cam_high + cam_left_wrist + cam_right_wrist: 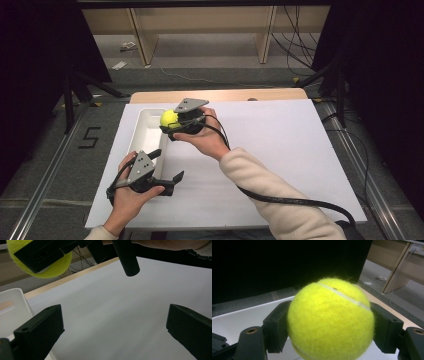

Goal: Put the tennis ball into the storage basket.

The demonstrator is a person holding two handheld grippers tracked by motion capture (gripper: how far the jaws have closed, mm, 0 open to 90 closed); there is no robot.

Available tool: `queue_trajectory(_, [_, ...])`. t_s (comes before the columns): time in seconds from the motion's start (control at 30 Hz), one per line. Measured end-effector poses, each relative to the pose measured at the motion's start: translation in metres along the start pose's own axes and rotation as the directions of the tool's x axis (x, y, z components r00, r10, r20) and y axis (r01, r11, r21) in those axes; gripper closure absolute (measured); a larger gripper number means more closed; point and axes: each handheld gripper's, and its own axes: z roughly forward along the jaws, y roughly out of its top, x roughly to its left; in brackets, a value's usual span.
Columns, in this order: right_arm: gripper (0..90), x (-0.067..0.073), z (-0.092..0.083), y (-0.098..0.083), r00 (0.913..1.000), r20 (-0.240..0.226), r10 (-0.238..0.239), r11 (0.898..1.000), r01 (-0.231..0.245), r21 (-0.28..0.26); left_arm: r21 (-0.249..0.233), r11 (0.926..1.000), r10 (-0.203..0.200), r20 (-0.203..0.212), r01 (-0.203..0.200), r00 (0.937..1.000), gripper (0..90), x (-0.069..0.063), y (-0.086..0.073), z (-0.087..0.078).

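My left gripper (pixel 169 166) sits nearest, jaws wide apart and holding nothing, low over the white sheet (pixel 280 150) at the tray's (pixel 145 130) near end. My right gripper (pixel 172 127) is clamped on the ball (pixel 169 118), one jaw pressed on each side, and holds it up over the far end of the tray, clear of the tray floor

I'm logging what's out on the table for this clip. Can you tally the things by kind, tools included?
Tennis ball: 1, yellow, clamped in the right tool
White tray: 1
White sheet covering the table: 1
Handheld tools: 2, the left tool open beside the tray
Total: 5
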Motion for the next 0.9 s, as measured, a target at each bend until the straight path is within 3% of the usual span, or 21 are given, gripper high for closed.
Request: queue_trajectory(0.9, [26.9,0.004,0.011,0.010,0.9998,-0.017,-0.006,1.000,0.006,0.001,0.000,1.0000,0.002,0.002,-0.002,1.0000,0.6,-0.001,0.000,0.000])
